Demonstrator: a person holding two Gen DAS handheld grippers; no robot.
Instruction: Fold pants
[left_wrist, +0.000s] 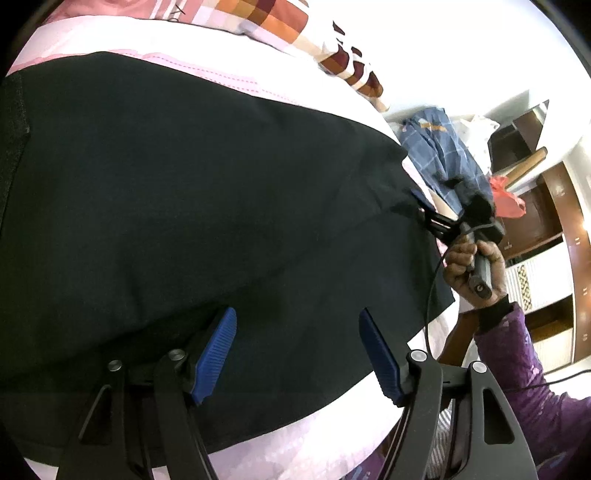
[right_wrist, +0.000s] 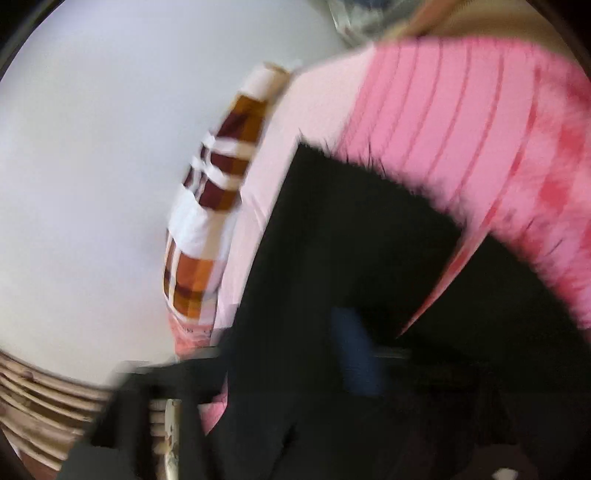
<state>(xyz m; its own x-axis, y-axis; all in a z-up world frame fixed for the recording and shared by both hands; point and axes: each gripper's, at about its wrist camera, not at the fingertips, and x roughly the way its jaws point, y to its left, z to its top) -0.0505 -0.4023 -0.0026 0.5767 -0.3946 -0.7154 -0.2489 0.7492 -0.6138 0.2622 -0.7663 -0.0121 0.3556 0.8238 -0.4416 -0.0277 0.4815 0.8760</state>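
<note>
I find no readable text, label, brand, number or sign in either wrist view; right wrist view is too blurred to tell

Left hand-held gripper (left_wrist: 297, 356) pointed steeply downward, its blue pads (left_wrist: 216, 356) standing well apart with nothing pressed between them. Ahead and to its right, the right hand (left_wrist: 474, 266) gripped the handle of the right hand-held gripper (left_wrist: 424, 212), jaws closed together on black cloth. Purple sleeve (left_wrist: 517, 354) covered that forearm.
</note>
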